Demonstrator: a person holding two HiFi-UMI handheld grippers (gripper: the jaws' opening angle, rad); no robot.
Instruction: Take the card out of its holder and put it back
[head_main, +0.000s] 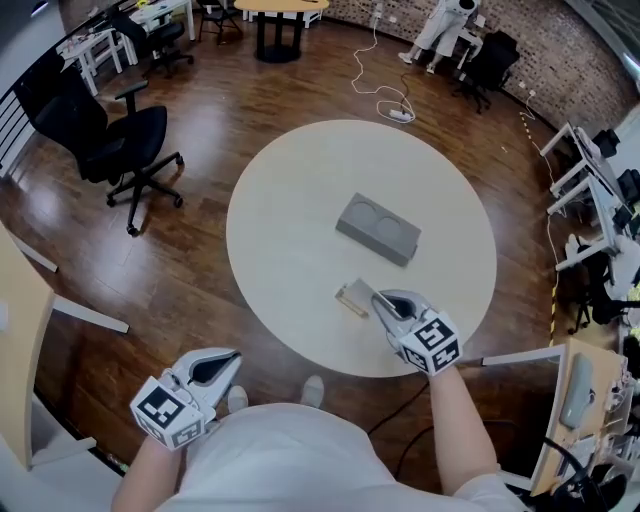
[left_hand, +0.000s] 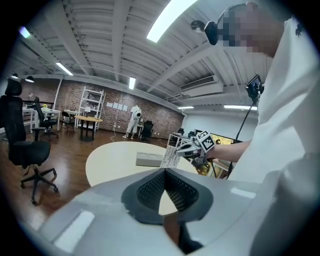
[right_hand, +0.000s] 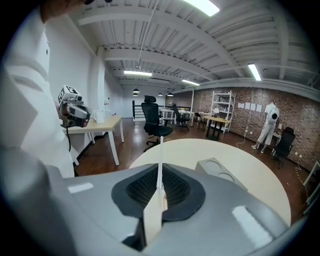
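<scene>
A thin pale card (head_main: 352, 297) is gripped in my right gripper (head_main: 378, 300) just above the near part of the round cream table (head_main: 290, 200). In the right gripper view the card (right_hand: 160, 165) stands edge-on between the pads, and the gripper (right_hand: 160, 176) is shut on it. In the left gripper view the card (left_hand: 170, 156) sticks out in front of the right gripper (left_hand: 192, 147). A grey block (head_main: 377, 229) with two round recesses lies at the table's middle, beyond the card. Off the table at lower left, my left gripper (head_main: 232, 357) is shut and holds nothing (left_hand: 164, 171).
A black office chair (head_main: 120, 140) stands on the wood floor left of the table. A white cable with a power strip (head_main: 395, 110) lies on the floor behind it. Desks (head_main: 590, 190) line the right side, and a tan tabletop (head_main: 15, 330) is at the near left.
</scene>
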